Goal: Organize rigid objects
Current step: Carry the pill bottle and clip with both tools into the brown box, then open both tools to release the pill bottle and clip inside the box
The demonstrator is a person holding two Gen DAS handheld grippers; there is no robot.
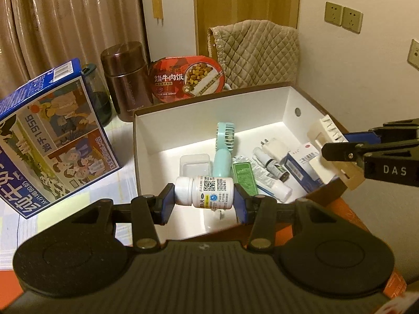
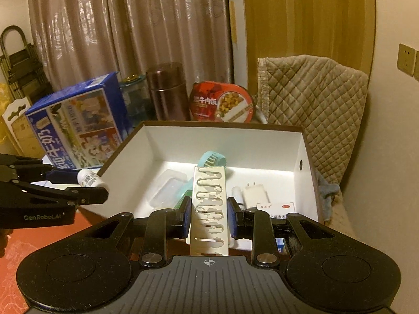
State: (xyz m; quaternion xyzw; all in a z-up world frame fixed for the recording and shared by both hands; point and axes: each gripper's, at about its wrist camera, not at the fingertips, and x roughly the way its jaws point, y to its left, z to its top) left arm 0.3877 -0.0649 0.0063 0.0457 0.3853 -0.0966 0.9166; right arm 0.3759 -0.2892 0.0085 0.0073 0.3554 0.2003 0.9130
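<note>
Gripping a white pill bottle [image 1: 204,192] sideways, cap to the left, the left gripper [image 1: 203,200] presses its blue pads against both ends and holds the bottle above the near edge of the open box [image 1: 209,120]. The right gripper [image 2: 208,216] has its fingers narrowed on a flat cream slotted rack [image 2: 209,209], which stands on end between the pads over the box's near right side. Inside the white-lined box lie a mint handheld fan [image 1: 224,146], a clear plastic case [image 1: 196,166], a green packet [image 1: 244,176], a tube [image 1: 272,185], small bottles, a white plug [image 2: 255,196] and a blue-and-white medicine carton [image 1: 301,167]. Behind the box stand a brown flask [image 1: 125,78] and a red meal bowl [image 1: 187,78]; a blue milk carton [image 1: 52,136] sits to the left. A quilted cover [image 2: 314,104] hangs at the back right.
</note>
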